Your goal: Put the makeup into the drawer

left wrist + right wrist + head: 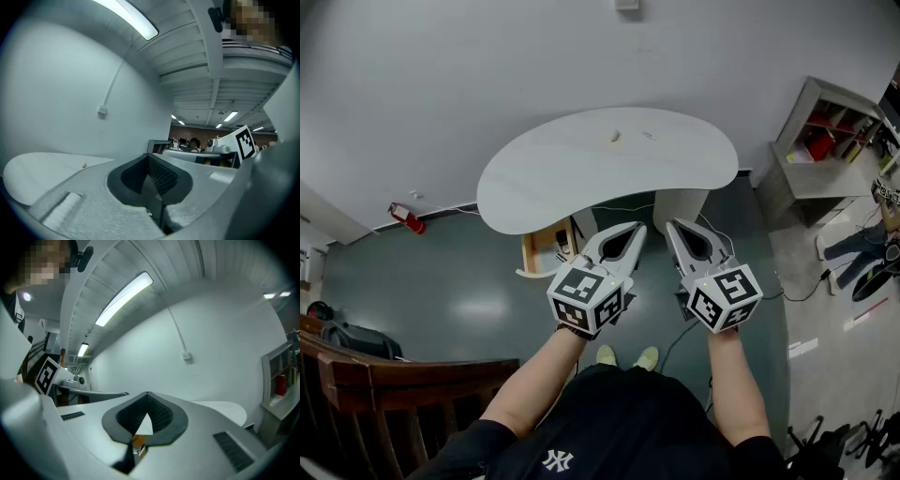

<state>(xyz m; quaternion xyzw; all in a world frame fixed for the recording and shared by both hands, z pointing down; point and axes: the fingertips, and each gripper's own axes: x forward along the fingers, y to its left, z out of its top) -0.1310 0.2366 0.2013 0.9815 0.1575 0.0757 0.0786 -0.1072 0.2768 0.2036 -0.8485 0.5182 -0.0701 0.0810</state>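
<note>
A white kidney-shaped table [581, 178] stands ahead of me. On its far part lie a small beige item [614, 137] and a thin pale item [648, 135]; the beige item [84, 164] also shows in the left gripper view. Below the table's near edge sits a light wooden drawer unit [542, 249], partly hidden. My left gripper [637, 228] and right gripper [671, 225] are held side by side in the air, short of the table, both shut with nothing in them. The jaws meet at their tips in the left gripper view [147, 155] and the right gripper view [147, 393].
A grey shelf unit [825, 141] with red things stands at the right wall. A red fire extinguisher [410, 220] lies on the floor at the left. A wooden chair back [394, 389] is at the lower left. A person's legs [858, 246] show at the right edge.
</note>
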